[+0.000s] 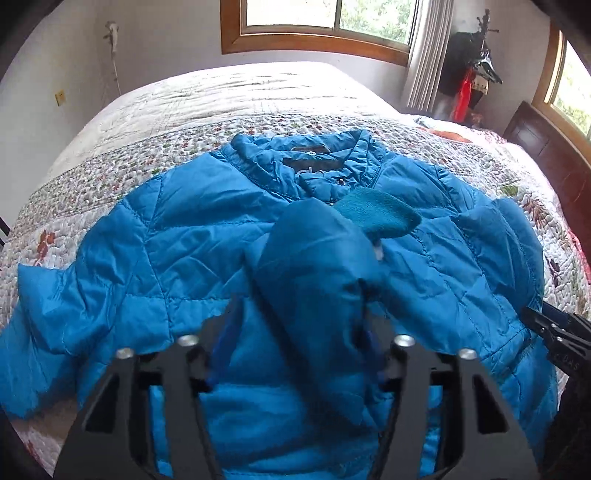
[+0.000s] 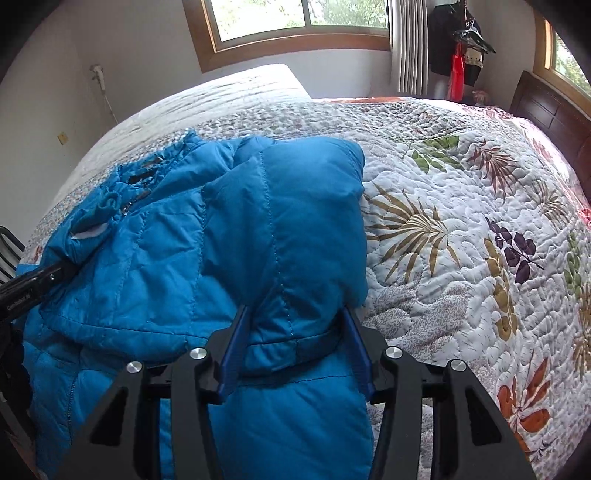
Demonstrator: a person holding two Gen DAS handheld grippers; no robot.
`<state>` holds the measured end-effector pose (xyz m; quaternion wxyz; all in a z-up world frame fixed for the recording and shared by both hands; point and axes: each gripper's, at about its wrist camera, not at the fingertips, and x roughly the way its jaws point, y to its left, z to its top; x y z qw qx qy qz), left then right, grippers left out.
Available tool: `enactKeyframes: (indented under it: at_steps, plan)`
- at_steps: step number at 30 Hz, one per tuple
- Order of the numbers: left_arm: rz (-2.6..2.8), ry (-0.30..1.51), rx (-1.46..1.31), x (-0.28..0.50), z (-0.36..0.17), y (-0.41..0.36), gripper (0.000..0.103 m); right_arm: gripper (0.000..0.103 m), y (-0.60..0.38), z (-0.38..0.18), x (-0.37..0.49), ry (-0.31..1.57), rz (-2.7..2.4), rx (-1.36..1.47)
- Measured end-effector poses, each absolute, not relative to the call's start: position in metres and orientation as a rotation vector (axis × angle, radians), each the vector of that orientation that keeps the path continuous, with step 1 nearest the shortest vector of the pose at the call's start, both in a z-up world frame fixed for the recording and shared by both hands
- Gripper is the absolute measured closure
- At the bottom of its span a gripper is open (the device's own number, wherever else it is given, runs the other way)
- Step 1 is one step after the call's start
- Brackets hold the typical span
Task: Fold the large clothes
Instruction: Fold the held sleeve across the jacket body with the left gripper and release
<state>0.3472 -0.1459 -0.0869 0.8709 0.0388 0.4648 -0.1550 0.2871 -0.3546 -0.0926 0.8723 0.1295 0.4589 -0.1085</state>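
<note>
Quilted bed [image 2: 461, 236], wood-framed window [image 1: 325, 22], daylight.

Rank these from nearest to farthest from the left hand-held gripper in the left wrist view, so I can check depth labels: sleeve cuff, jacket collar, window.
1. sleeve cuff, just beyond the left hand-held gripper, centre.
2. jacket collar, farther up the bed.
3. window, on the far wall.
</note>
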Motion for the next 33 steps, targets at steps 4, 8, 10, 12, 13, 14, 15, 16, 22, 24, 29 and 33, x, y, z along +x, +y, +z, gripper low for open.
enactKeyframes:
  at_steps: [4,8,10,12,13,14,15,16,22,24,29,33]
  plan:
    - [-0.321,0.989,-0.057,0.345,-0.087,-0.118,0.09,0.053,-0.353,-0.093,0.288,0.957,-0.225,0.259]
    - [-0.319,0.98,-0.177,0.333,-0.08,-0.07,0.075,0.052,-0.35,-0.092,0.288,0.956,-0.223,0.247]
    - [-0.308,0.982,-0.192,0.329,-0.078,-0.049,0.058,0.052,-0.351,-0.091,0.288,0.956,-0.223,0.25]
    - [-0.314,0.967,-0.204,0.325,-0.075,-0.033,0.038,0.052,-0.351,-0.091,0.287,0.956,-0.222,0.25]
    - [-0.329,0.963,-0.217,0.325,-0.074,-0.028,0.024,0.052,-0.351,-0.091,0.287,0.956,-0.223,0.249]
    - [-0.348,0.959,-0.231,0.325,-0.073,-0.025,0.02,0.052,-0.351,-0.091,0.287,0.956,-0.223,0.249]
    - [-0.36,0.968,-0.227,0.327,-0.073,-0.026,0.016,0.052,-0.351,-0.091,0.287,0.955,-0.222,0.251]
    - [-0.356,0.986,-0.211,0.331,-0.074,-0.029,0.016,0.052,-0.352,-0.091,0.287,0.954,-0.22,0.253]
    - [-0.264,1.1,-0.208,0.354,-0.104,-0.037,0.016,0.052,-0.358,-0.087,0.283,0.943,-0.2,0.295]
    - [-0.247,1.08,-0.197,0.357,-0.108,-0.039,0.027,0.052,-0.358,-0.085,0.281,0.937,-0.198,0.293]
    - [-0.288,1.054,-0.314,0.36,-0.102,-0.031,0.076,0.052,-0.353,-0.078,0.277,0.901,-0.17,0.292]
    - [-0.21,1.024,-0.247,0.358,-0.103,-0.02,0.076,0.052,-0.35,-0.087,0.286,0.939,-0.13,0.305]
